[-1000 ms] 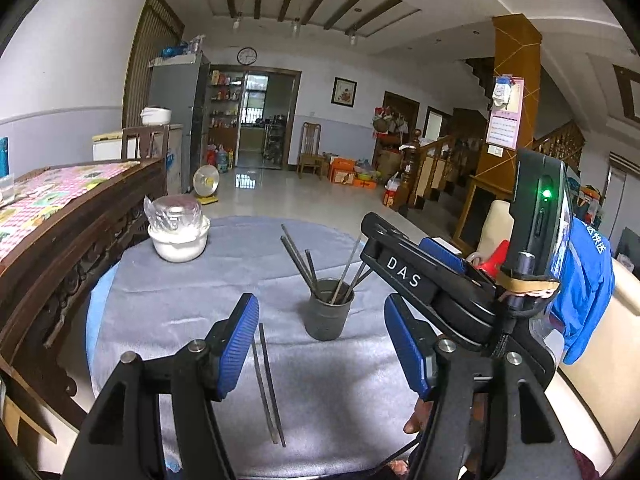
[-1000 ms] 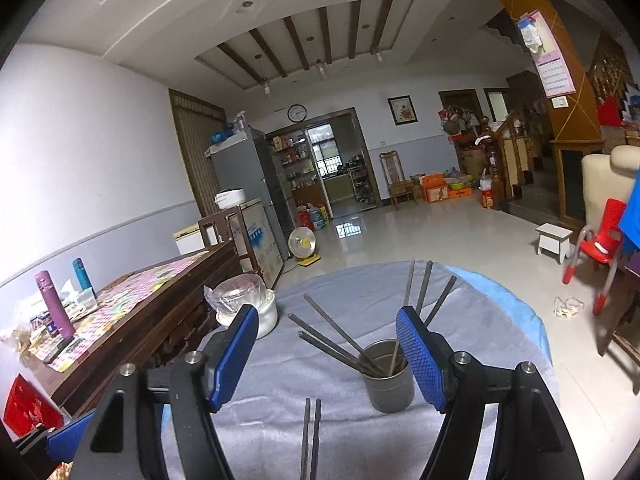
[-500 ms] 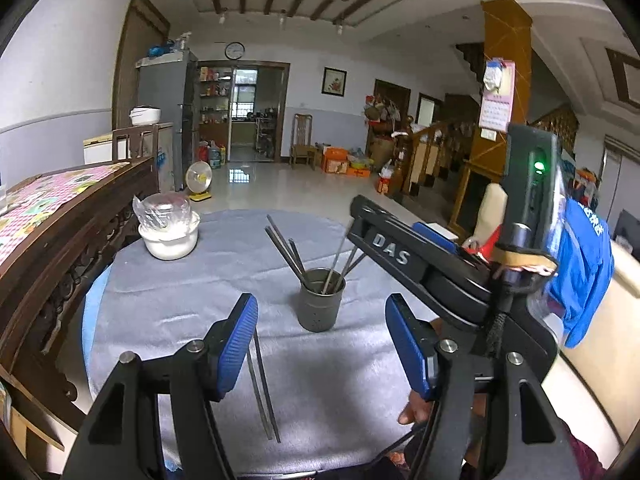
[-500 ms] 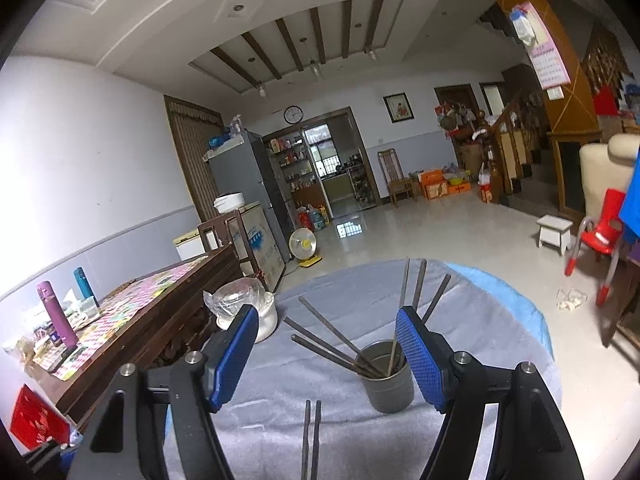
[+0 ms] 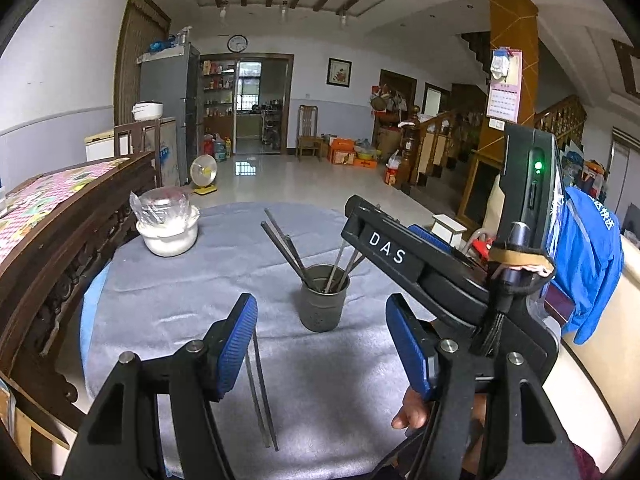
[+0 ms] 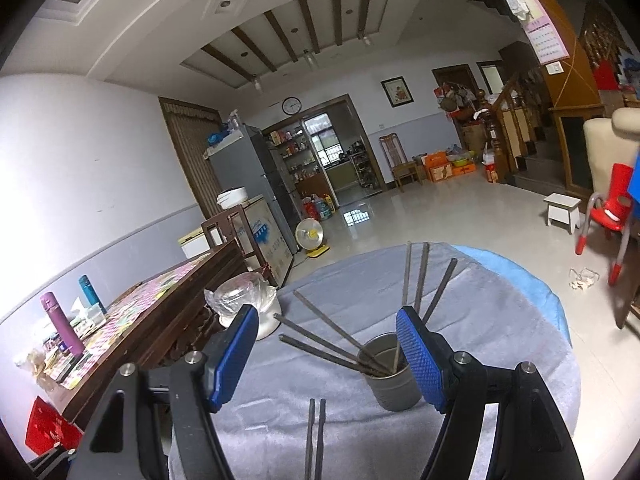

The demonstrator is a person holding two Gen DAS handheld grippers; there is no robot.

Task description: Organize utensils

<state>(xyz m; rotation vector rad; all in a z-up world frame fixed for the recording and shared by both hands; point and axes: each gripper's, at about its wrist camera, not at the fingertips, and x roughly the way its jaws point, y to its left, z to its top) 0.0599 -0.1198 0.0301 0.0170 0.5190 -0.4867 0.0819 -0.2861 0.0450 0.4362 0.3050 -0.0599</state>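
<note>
Both grippers' fingers wide apart, empty.

Both tools, the left tool and the right tool, have black frames, silver screws and textured blue pads.

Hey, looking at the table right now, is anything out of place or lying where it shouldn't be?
Yes: one pair of chopsticks lies flat on the grey cloth, near the table's front edge, apart from the metal cup that holds the rest. Nothing looks spilled or damaged.
</note>
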